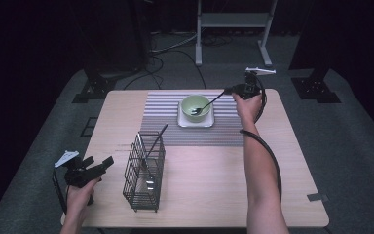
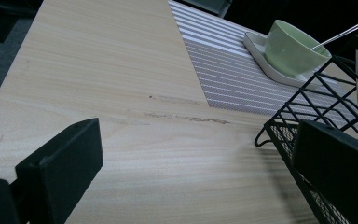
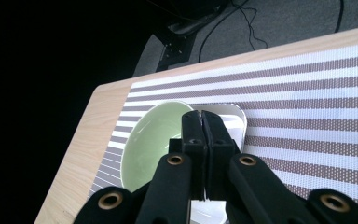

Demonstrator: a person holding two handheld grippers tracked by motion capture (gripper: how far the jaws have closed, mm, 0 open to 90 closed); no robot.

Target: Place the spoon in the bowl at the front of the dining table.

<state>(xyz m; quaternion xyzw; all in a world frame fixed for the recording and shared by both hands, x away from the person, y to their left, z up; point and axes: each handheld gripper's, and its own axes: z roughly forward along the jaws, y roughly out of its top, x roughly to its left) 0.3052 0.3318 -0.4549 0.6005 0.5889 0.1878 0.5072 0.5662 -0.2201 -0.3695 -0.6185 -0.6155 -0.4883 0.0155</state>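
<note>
Spoon (image 1: pixel 206 104): handle pinched in the right tongs (image 1: pixel 232 89), head resting inside the green bowl (image 1: pixel 195 107). Largest first: the surface (image 1: pixel 282 161) carries a striped mat (image 1: pixel 160 114); a wire caddy (image 1: pixel 144 173) stands near its front edge; the bowl sits on a white dish (image 1: pixel 195 122) on the mat. Left tongs (image 1: pixel 102 165) spread, hanging beside the caddy, holding nothing.

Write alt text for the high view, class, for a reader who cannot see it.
The right gripper holds a long metal spoon whose tip dips into a pale green bowl on a white square plate. The left gripper, open, waits beside a black wire basket.
</note>
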